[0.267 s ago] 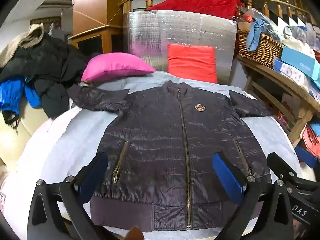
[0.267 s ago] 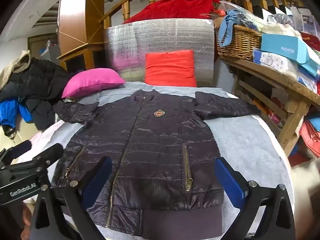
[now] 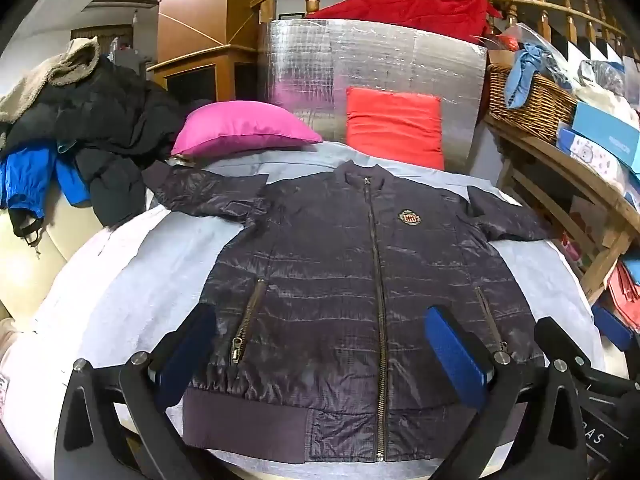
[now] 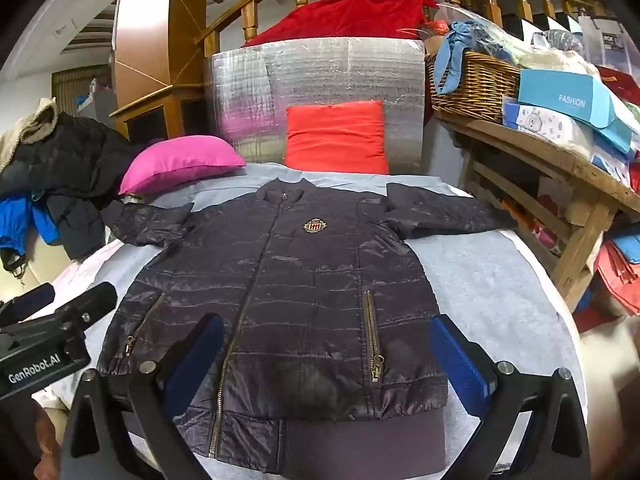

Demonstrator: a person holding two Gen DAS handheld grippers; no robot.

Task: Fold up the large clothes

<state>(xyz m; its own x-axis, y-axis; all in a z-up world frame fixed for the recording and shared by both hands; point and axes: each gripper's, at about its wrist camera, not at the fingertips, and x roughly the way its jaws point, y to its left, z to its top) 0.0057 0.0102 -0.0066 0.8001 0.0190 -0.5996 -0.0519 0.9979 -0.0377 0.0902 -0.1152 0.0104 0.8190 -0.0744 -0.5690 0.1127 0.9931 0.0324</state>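
Note:
A dark purple quilted jacket (image 3: 340,280) (image 4: 288,280) lies flat and zipped on a grey-covered round table (image 3: 132,288) (image 4: 488,280), collar at the far side, both sleeves spread outward, ribbed hem nearest me. My left gripper (image 3: 320,352) hovers open above the hem, blue pads wide apart with nothing between them. My right gripper (image 4: 324,360) also stands open over the hem, slightly right of the zip. In the right wrist view the left gripper's black body (image 4: 52,332) shows at the left edge; the right gripper's body (image 3: 580,344) shows at the left wrist view's right edge.
A pink pillow (image 3: 240,132) and a red cushion (image 3: 394,128) sit past the collar against a silver foil panel (image 3: 360,64). A pile of dark and blue coats (image 3: 80,140) lies left. A wooden shelf (image 4: 552,160) with a wicker basket (image 4: 472,84) and boxes stands right.

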